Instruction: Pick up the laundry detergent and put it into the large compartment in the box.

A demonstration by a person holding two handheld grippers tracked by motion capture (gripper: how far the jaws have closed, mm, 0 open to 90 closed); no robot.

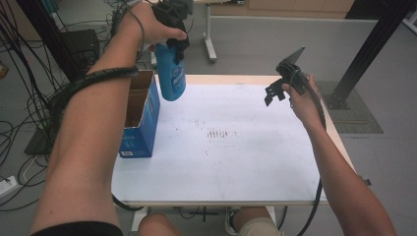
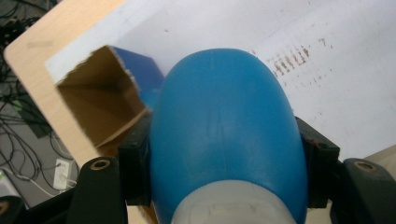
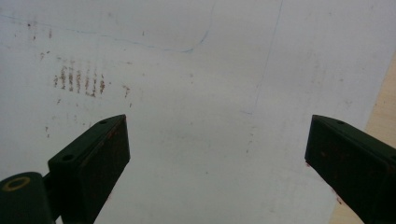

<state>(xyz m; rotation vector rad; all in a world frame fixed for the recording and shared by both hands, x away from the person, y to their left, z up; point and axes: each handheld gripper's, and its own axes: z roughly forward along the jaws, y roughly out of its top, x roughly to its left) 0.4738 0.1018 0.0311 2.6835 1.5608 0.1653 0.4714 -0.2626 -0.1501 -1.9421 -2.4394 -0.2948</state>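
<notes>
1. Left gripper, high view, upper centre-left of frame: clamped on a blue bottle, holding it by its top end. Bottle hangs roughly upright in the air, body down, above the far left part of the table.
2. High view, left of centre: open blue cardboard box stands on the table's left edge. Bottle is up and just right of the box opening, not touching it.
3. High view, right of centre: right gripper held above the table's far right side, jaws spread, nothing between them. Well apart from the bottle.
4. High view, middle: white sheet covers the tabletop, with a patch of small brown marks near the centre.
5. Left gripper view: blue bottle takes up the centre, grey-white collar at the bottom edge. Both black jaws press on its sides, one at lower left, one at lower right.
6. Left gripper view, left side: box seen from above, open, brown inside, blue outer wall. Brown marks at upper right on the white sheet.
7. Right gripper view: right gripper with jaws wide apart at lower left and lower right, bare white sheet between them. Brown marks at upper left; wooden table edge at far right.
</notes>
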